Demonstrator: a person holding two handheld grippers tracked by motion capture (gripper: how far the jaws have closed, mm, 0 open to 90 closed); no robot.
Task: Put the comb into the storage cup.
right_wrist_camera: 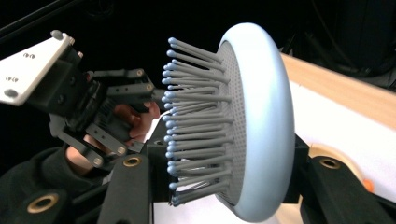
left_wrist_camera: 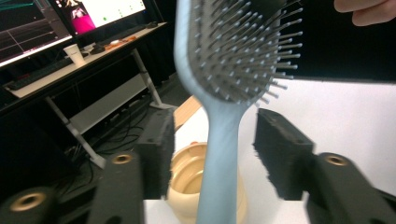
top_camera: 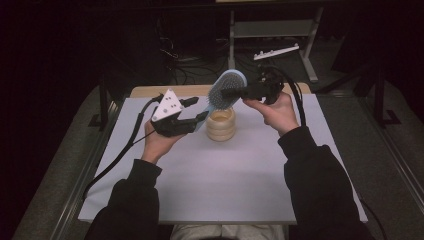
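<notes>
Brush point(top_camera: 227, 89) up in the air above the jar point(top_camera: 220, 124), held level over the white mat point(top_camera: 225, 170). Right gripper point(top_camera: 235, 92) clamped on the head, one pad on the bristles, the other on the pale blue back. Left gripper point(top_camera: 197, 109) parted, pads either side of the handle with a gap on both sides, gripping nothing. Jar upright on the mat, just below the handle.

Overhead forward-down; two close tongs-mounted views.
</notes>
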